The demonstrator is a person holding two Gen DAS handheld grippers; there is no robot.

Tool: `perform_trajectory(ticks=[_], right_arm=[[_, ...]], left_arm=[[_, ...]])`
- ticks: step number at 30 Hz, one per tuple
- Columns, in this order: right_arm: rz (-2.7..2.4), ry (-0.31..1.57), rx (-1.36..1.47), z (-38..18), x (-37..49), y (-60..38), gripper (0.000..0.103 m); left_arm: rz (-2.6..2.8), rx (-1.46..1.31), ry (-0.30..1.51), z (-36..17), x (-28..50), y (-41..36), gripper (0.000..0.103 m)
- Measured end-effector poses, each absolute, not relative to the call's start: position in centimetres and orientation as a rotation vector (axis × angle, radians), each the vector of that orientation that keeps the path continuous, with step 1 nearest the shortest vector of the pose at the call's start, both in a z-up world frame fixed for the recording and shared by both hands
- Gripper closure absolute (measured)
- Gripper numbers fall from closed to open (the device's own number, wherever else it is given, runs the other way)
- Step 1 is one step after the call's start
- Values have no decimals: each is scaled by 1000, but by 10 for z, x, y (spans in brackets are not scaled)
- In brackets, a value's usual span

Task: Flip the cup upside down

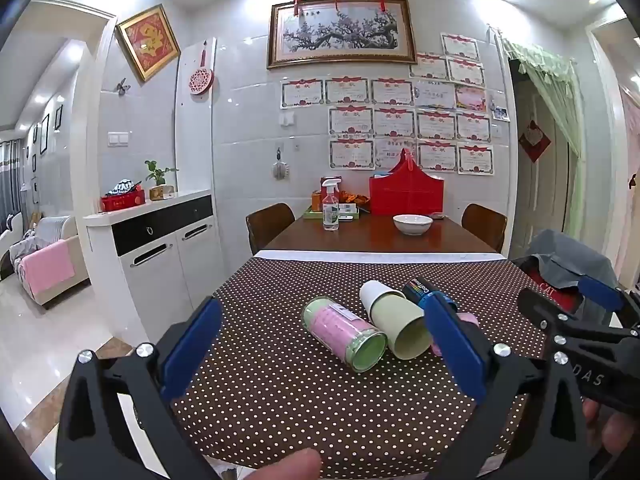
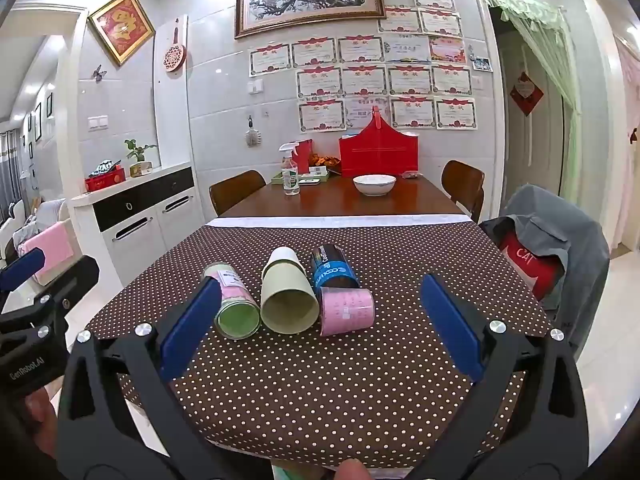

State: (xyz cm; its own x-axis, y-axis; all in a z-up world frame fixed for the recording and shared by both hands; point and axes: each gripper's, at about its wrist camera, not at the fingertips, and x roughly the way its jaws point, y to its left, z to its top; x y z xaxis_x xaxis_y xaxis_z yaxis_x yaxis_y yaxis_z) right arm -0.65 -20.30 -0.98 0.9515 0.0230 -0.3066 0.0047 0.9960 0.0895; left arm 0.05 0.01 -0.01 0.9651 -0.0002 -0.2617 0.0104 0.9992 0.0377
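Right gripper [image 2: 320, 320]: fingers spread wide, holding nothing; hovers at the near edge of the table, aimed at 12 o'clock toward the cups.
Left gripper [image 1: 320, 344]: also spread wide and empty; level with the right one, just to its left.
Cups: four, all on their sides in a tight row on the dotted cloth, between the near edge and the middle of the cloth.
Cream cup [image 2: 288, 296]: middle of the row, mouth open toward the grippers, base pointing away; long axis runs roughly 12 to 6 o'clock. Dead ahead of the right gripper, slightly toward 1 o'clock from the left.
Green-and-pink cup [image 2: 234, 304]: touching the cream cup at its 9 o'clock, mouth also toward the grippers.
Pink cup [image 2: 347, 311]: at the cream cup's 3 o'clock, lying crosswise.
Blue-and-black cup [image 2: 334, 270]: behind the pink cup, at 1 o'clock from the cream cup.
Which cup is meant: cannot tell.
Nearer hand: judged about equal; left suits the green-and-pink cup, right the pink one.
Tablecloth [image 2: 320, 392]: brown, white dots.
Bowl [image 2: 374, 184]: white, well apart, far end at 12 o'clock.
Spray bottle [image 2: 290, 172]: far end, at 11 o'clock.
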Motion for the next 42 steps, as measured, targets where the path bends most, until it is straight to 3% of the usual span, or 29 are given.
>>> perform_trajectory(ticks=[42], right_arm=[[14,325,81,-9,-1,-196,6]], left_arm=[[-1,37,269,-14,15,0,4]])
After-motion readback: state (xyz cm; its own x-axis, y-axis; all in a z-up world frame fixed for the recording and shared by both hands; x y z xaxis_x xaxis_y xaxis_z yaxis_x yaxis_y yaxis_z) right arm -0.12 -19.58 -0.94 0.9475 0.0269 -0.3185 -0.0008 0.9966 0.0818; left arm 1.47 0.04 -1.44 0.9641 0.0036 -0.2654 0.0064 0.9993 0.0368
